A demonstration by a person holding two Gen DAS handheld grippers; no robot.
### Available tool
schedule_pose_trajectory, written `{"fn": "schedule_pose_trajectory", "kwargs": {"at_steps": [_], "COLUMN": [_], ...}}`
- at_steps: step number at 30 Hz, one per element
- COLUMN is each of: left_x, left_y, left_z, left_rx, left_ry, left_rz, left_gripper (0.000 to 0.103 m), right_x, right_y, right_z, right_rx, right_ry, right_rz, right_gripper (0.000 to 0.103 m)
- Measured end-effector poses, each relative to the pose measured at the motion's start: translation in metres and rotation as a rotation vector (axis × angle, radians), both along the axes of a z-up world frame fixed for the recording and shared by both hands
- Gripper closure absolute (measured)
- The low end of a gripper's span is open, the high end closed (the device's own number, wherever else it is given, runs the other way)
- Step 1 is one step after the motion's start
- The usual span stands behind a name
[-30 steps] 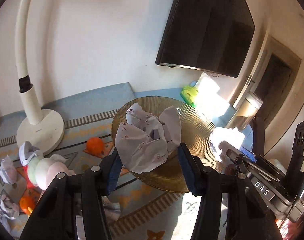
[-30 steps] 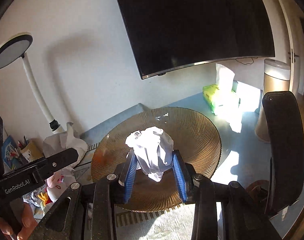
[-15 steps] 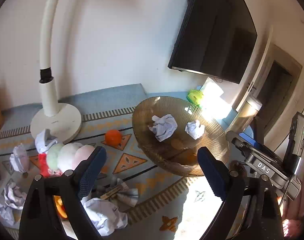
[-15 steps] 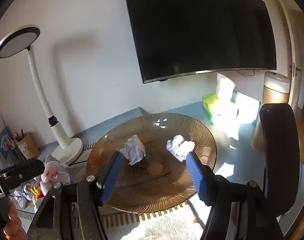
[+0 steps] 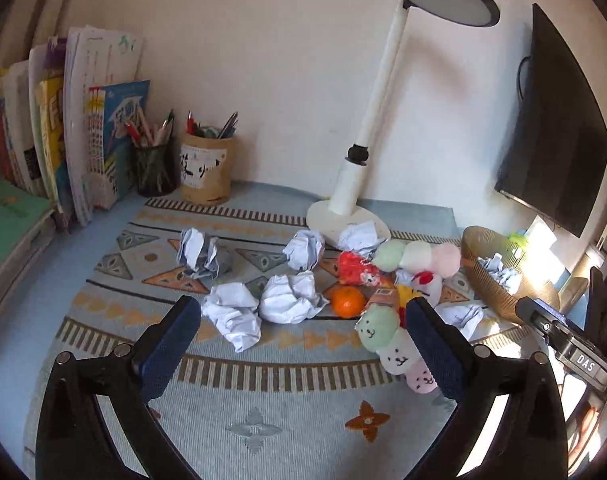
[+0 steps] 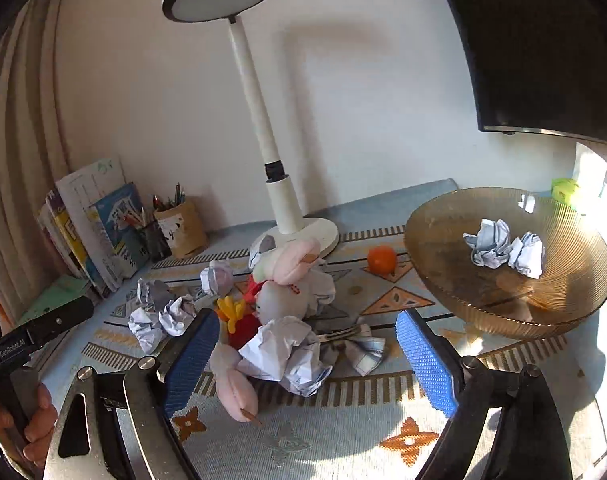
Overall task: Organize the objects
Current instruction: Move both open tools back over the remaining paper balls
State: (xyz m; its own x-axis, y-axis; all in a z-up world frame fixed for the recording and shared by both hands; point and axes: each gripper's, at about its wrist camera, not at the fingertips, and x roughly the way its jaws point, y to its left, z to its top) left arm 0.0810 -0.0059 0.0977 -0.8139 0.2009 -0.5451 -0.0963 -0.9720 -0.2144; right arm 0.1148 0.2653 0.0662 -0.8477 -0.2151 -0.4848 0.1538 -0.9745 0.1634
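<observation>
At the right edge of my left view, the amber bowl (image 5: 488, 280) is half hidden behind the other gripper. In my right view, the television (image 6: 543, 40) runs off the upper right, and the book stack (image 6: 91, 232) titles are too small to read.

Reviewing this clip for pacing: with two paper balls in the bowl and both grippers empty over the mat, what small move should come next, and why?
Probably ease the left gripper forward and down onto the nearest crumpled paper ball. Its jaws are opening with nothing between them, that ball lies just ahead on the mat, and the amber bowl already holds two such balls, so loose paper seems to go there.
</observation>
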Motion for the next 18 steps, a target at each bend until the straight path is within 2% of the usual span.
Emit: {"fn": "schedule_pose_trajectory", "kwargs": {"at_steps": [2,6,8,12,15,18], "left_x": [-0.006,-0.009,-0.013,-0.017,-0.018,-0.017], "left_y": [-0.004,-0.003,0.000,-0.009,-0.021,-0.027], "left_z": [-0.023,-0.048,-0.052,-0.057,-0.061,-0.063], "left_rx": [0.021,0.059,0.059,0.139,0.202,0.225], "left_ry": [-0.041,-0.047,-0.083,-0.118,-0.135,-0.137], "left_rz": [-0.002,-0.003,-0.024,-0.053,-0.024,0.009], "left_gripper": [0.001,0.001,0.001,0.001,0.001,0.001], "right_x": [-0.004,-0.012,-0.018,-0.021,-0.017,-0.016], "right_y": [-0.011,-0.009,-0.007,-0.009,-0.012,-0.015], "right_z": [-0.014,-0.024,-0.029,-0.031,-0.030,-0.030], "right_rx": [0.025,0.037,0.027,0.043,0.062,0.083], "right_ry": [-0.030,-0.065,-0.106,-0.120,-0.101,-0.099], "right_rz": [0.022,0.024,0.019,0.016,0.010,0.008], "right_gripper": [0.014,0.014,0.014,0.014,0.014,0.013]}}
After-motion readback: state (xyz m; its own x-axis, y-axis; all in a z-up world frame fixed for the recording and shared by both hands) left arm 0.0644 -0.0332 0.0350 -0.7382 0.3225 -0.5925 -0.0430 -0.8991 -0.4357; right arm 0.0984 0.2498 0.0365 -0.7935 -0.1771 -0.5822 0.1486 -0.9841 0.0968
